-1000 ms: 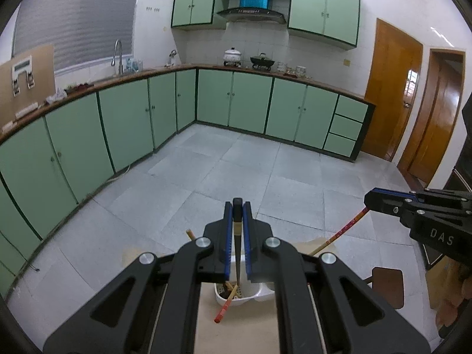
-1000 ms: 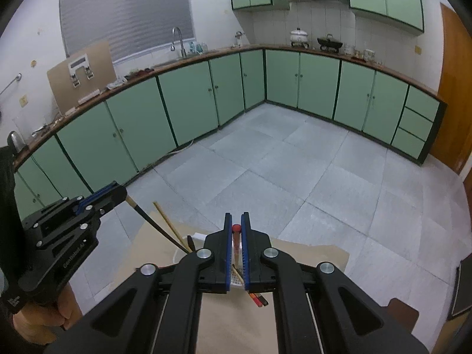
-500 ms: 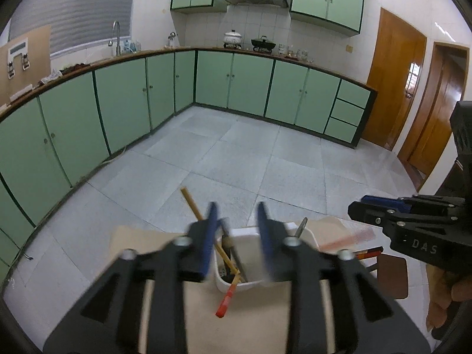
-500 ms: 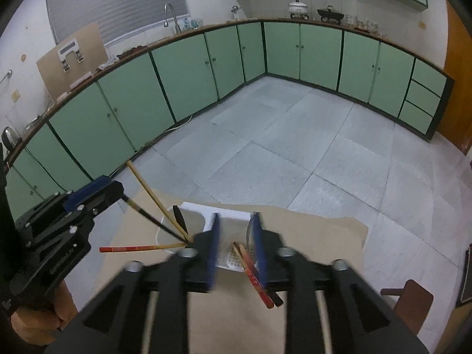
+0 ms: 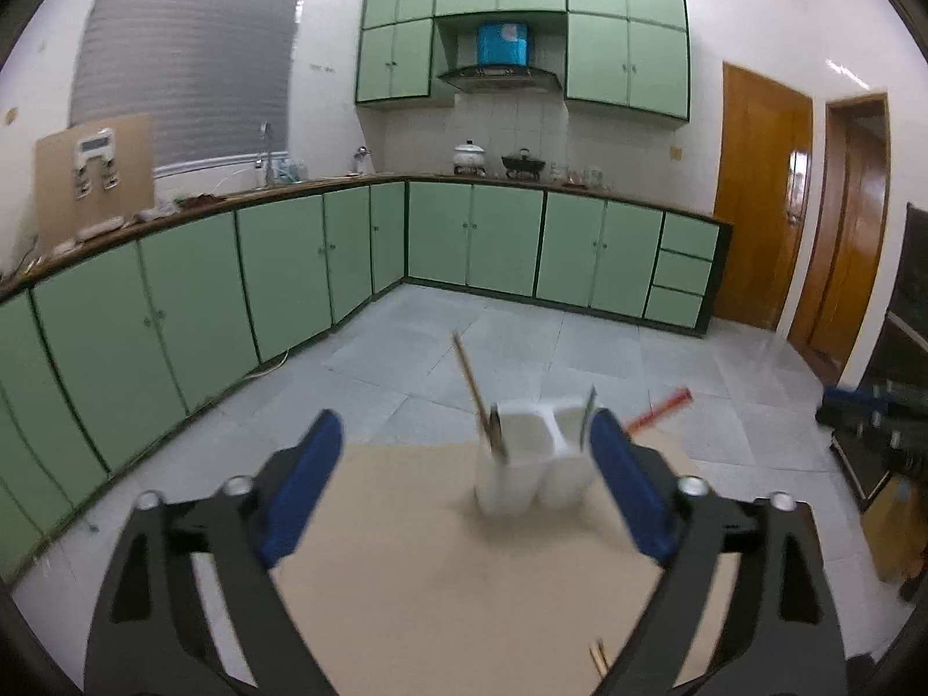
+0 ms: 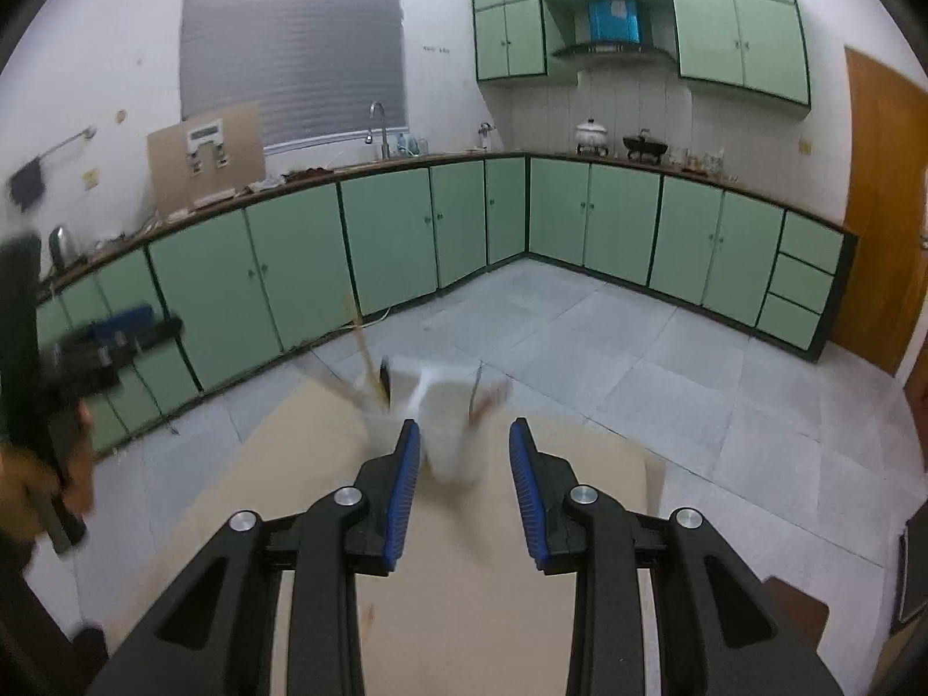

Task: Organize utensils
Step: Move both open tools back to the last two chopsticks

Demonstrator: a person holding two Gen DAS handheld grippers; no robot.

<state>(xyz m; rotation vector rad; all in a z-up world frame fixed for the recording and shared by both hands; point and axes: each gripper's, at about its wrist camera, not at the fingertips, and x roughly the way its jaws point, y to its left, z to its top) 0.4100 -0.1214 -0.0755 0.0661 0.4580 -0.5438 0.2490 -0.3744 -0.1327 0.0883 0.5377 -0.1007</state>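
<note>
Now we have the left gripper (image 5: 464, 481) opening wide and empty, the right gripper (image 6: 464, 481) part-open and empty, since utensils stand in the white holder (image 5: 536, 464) on the table (image 5: 435, 580).

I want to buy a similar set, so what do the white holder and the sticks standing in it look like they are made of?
The white holder looks like moulded plastic, going by its uniform matte white and rounded corners; motion blur leaves ceramic possible. The tan chopstick leaning out of it looks like bare wood or bamboo, from its plain brown tone. The red stick seems lacquered or painted.
</note>
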